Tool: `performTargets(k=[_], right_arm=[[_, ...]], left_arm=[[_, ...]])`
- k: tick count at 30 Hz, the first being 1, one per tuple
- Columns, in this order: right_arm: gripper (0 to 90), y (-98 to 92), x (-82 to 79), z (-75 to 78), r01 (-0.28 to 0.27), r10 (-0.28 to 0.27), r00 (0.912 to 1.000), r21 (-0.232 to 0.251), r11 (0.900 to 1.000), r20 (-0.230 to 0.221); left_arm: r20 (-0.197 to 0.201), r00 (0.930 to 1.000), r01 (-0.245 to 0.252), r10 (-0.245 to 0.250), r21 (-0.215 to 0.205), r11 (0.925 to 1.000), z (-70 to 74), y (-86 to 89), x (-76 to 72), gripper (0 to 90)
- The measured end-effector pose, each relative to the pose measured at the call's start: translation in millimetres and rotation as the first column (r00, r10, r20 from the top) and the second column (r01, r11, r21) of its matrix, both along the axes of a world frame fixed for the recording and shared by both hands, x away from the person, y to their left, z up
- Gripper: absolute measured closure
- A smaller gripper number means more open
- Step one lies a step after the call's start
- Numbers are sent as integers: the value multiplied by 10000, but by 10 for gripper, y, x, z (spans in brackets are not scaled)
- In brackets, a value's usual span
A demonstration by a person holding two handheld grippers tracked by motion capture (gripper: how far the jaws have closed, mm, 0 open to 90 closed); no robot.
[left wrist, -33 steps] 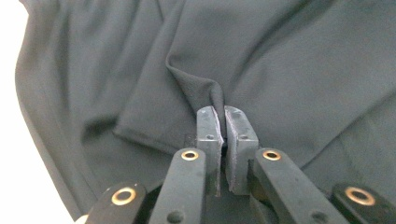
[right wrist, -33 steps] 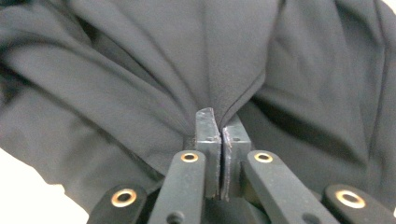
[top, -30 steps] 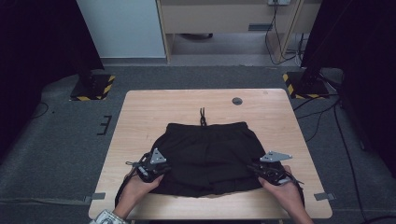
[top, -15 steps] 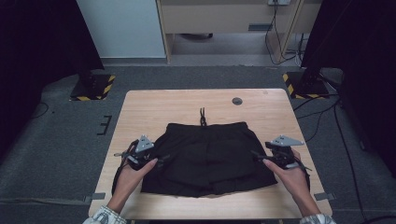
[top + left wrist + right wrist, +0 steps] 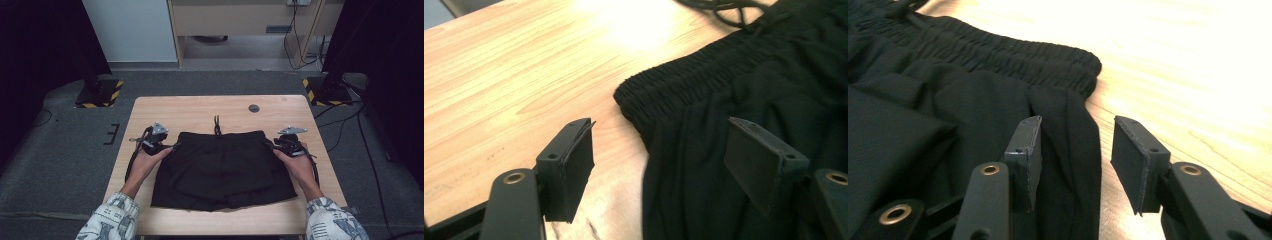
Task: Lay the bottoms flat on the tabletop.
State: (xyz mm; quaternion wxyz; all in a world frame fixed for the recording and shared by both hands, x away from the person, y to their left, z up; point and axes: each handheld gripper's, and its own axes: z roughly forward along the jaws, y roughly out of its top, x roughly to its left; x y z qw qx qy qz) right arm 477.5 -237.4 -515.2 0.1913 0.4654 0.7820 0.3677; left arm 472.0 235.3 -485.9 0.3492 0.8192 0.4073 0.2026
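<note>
Black shorts (image 5: 222, 167) lie flat on the wooden table (image 5: 200, 110), waistband on the far side with the drawstring (image 5: 217, 125) beyond it. My left gripper (image 5: 175, 146) is at the waistband's left corner. In the left gripper view its jaws (image 5: 664, 160) stand apart, having just been closing, with the shorts' side edge (image 5: 674, 165) between them and untouched. My right gripper (image 5: 267, 144) is at the right corner. Its jaws (image 5: 1080, 157) have also just been closing and straddle a fold of the side edge (image 5: 1068, 150) without pressing it.
A small dark round disc (image 5: 254, 108) is set in the table near its far edge. Bare wood runs around the shorts on every side. Past the table, on the floor, are two yellow-and-black striped bases (image 5: 100, 95) (image 5: 320, 92), cables and a cabinet.
Both hands have slid away from the person along the shorts' sides, from near the hem to the waistband corners. Both grippers let go of the cloth they held there.
</note>
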Motion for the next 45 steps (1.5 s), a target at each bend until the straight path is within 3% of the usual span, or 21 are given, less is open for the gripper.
performTargets(k=[5, 6, 8, 11, 15, 18, 20, 21, 22, 23, 27, 31, 32, 42, 44, 45], right_arm=[[566, -2, 68, -58, 145, -145, 9997, -15, 9999, -181], [579, -8, 77, -71, 214, -214, 9995, 14, 9998, -237], [601, -6, 83, -89, 234, -235, 9994, -36, 9997, -270], [627, -6, 79, -106, 250, -254, 9992, -141, 9996, -319], [639, 11, 70, -157, 41, -54, 9996, -433, 9991, -293], [675, 18, 62, -156, 1, -15, 9995, -449, 9990, -307], [764, 24, 54, -150, -129, 115, 9993, -393, 9991, -363], [764, 24, 54, -150, -129, 115, 9993, -393, 9991, -363], [807, 29, 51, -150, -182, 169, 9990, -312, 9993, -411], [877, 50, 44, -144, -305, 292, 9983, -257, 9992, -499], [890, 66, 16, -97, -65, 63, 9994, -69, 10000, -341], [891, 42, -16, 20, -50, 51, 10000, 140, 9999, -34], [890, 24, -65, 141, -97, 89, 9998, 430, 9990, 182], [893, -11, -216, 436, -183, 135, 9963, 567, 9982, 848], [893, -10, -254, 609, -281, 205, 9934, 658, 9974, 1127], [893, -10, -254, 609, -281, 205, 9934, 658, 9974, 1127]], left_arm=[[-282, 9996, -6, 10, 122, 9999, -87, -62, 138, 304], [-359, 9991, -189, 203, 413, 9990, -158, -85, 186, 326], [-649, 9974, -284, 311, 420, 9987, -216, -91, 219, 349], [-770, 9963, -317, 376, 761, 9966, -288, -95, 223, 400], [-899, 9950, -394, 441, 530, 9978, -344, -47, 215, 421], [-829, 9960, -345, 341, -37, 9994, -411, 6, 178, 449], [-824, 9963, -250, 242, -81, 9997, -404, 3, 148, 524], [-824, 9963, -250, 242, -81, 9997, -404, 3, 148, 571], [-918, 9955, -258, 254, -30, 9997, -390, -12, 132, 571], [-1060, 9942, -179, 183, 54, 9998, -372, -55, 109, 727], [-1094, 9940, 8, 36, 400, 9992, -324, -138, 67, 872], [-779, 9969, -76, 82, 93, 9999, -213, -113, 32, 883], [-524, 9986, -49, 47, -32, 10000, -134, -93, -1, 884], [419, 9990, 141, -140, -30, 9999, 222, -83, -151, 886], [699, 9974, 191, -182, -129, 9997, 346, -87, -182, 886], [699, 9974, 191, -182, -129, 9997, 346, -87, -182, 886]])
